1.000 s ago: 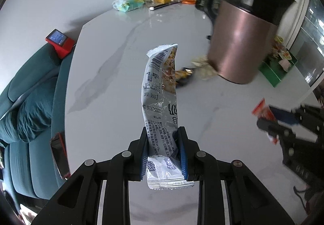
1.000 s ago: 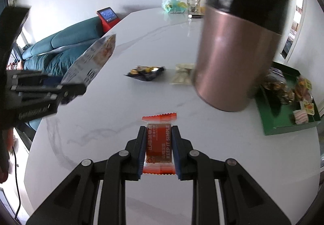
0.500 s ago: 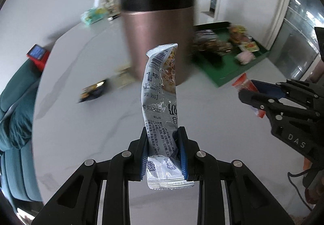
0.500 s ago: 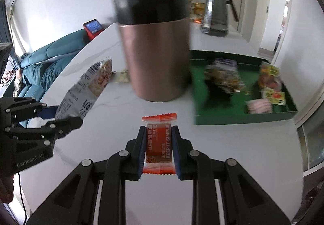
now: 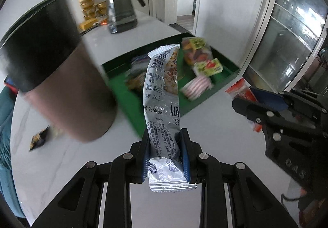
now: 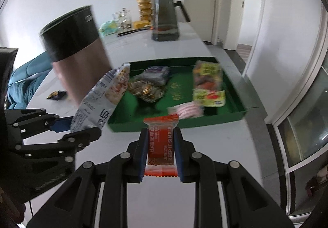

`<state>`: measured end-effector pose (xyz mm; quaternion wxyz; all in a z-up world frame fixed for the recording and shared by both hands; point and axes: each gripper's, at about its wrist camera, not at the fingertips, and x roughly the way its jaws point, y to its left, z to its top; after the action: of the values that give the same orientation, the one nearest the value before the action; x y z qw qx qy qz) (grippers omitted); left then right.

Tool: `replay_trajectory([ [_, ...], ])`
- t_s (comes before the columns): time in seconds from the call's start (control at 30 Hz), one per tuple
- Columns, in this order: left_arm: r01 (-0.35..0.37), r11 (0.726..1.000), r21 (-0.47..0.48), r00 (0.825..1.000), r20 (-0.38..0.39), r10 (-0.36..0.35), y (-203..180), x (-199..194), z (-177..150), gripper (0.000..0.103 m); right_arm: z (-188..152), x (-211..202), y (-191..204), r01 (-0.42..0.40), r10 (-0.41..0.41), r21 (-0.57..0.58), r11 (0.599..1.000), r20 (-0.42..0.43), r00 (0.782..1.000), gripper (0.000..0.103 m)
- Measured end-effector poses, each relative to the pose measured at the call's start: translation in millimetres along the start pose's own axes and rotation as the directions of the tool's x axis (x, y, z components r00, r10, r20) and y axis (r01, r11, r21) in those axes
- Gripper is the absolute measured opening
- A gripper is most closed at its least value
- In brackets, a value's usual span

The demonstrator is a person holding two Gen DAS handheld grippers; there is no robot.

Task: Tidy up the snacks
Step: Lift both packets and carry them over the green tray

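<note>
Both claws are raised above the white worktop (image 6: 205, 59) and pitched downward toward the green tray (image 6: 235, 114). The left claw (image 5: 165, 150) is clamped on the lower part of one long silver snack packet (image 5: 162, 92), which stands upright out of the jaws with its top curling over the tray; its crimped bottom end hangs below the pads. The right claw (image 6: 161, 149) is clamped on one small orange snack bar (image 6: 161, 141), held upright with its serrated ends showing above and below the pads. Each claw appears at the side of the other's view, so the two travel side by side, close together but apart. The tray lies at the worktop's near right corner and holds about five items: one dark, gold-patterned bag (image 6: 146, 88), one purple-white pack (image 6: 156, 71) behind it, two yellow-green packs (image 6: 207, 74), and one pink-striped packet (image 6: 186, 110) by the front wall; motion blur prevents an exact count. One tall copper-coloured canister with a black lid (image 6: 78, 51) stands directly left of the tray, near the left claw's packet. One small dark wrapped snack (image 6: 56, 94) lies on the worktop left of the canister. One dark glass jug (image 6: 165, 15) and one stack of gold containers (image 6: 145, 9) stand at the far end.
</note>
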<state>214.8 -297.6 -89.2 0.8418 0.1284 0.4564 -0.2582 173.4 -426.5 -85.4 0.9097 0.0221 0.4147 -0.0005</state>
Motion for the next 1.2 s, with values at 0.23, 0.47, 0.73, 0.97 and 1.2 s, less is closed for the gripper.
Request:
replay_trajectory([
  [0.23, -0.05, 0.997, -0.06, 0.999, -0.003, 0.05, -13.9, 33.3, 44.1, 0.023, 31.8, 20.1, -31.1, 0.001, -0.002, -0.016, 1.0, -0.006, 1.0, 0.0],
  [0.47, -0.138, 0.984, -0.11, 0.99, -0.04, 0.135, -4.4, 72.1, 66.6, 0.023, 66.0, 66.5, -47.1, -0.024, 0.024, -0.004, 1.0, -0.036, 0.999, 0.0],
  [0.73, -0.192, 0.957, -0.218, 0.981, -0.061, 0.183, 6.4, 103.1, 78.2, 0.023, 82.1, 118.4, -55.5, -0.036, 0.039, 0.03, 0.999, -0.095, 0.995, 0.0],
  [0.97, -0.211, 0.951, -0.225, 0.977, -0.053, 0.205, 4.4, 109.8, 85.4, 0.023, 83.5, 135.5, -62.0, -0.037, 0.037, 0.009, 0.999, -0.125, 0.991, 0.0],
  [1.2, -0.231, 0.948, -0.22, 0.973, -0.062, 0.223, 6.3, 111.2, 85.2, 0.023, 80.2, 143.8, -63.6, -0.05, 0.051, 0.007, 0.999, -0.14, 0.989, 0.0],
])
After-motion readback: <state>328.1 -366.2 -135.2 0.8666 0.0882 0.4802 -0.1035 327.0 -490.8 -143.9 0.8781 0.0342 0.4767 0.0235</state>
